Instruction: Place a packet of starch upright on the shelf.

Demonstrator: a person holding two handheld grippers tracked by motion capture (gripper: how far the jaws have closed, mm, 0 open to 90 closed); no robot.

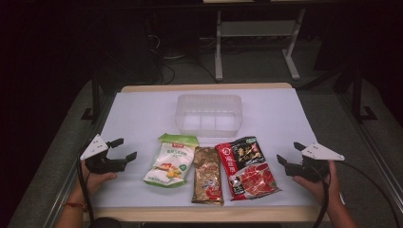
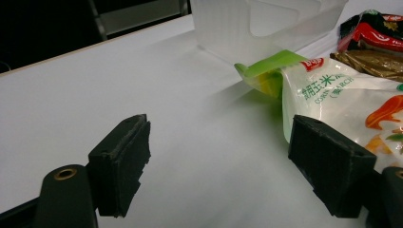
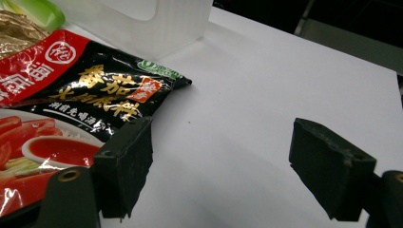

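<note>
Three food packets lie side by side on the white table cover (image 1: 138, 114): a white and green packet (image 1: 171, 160) on the left, a gold-brown packet (image 1: 207, 175) in the middle, and a red and black packet (image 1: 246, 167) on the right. Behind them stands a clear plastic bin (image 1: 209, 114). My left gripper (image 1: 122, 149) is open just left of the white and green packet (image 2: 342, 95). My right gripper (image 1: 290, 153) is open just right of the red and black packet (image 3: 62, 99). Neither holds anything.
The clear bin (image 2: 266, 23) (image 3: 142, 23) looks empty inside. The table's wooden front edge (image 1: 199, 213) runs close below the packets. White frame legs (image 1: 218, 42) stand on the dark floor beyond the table.
</note>
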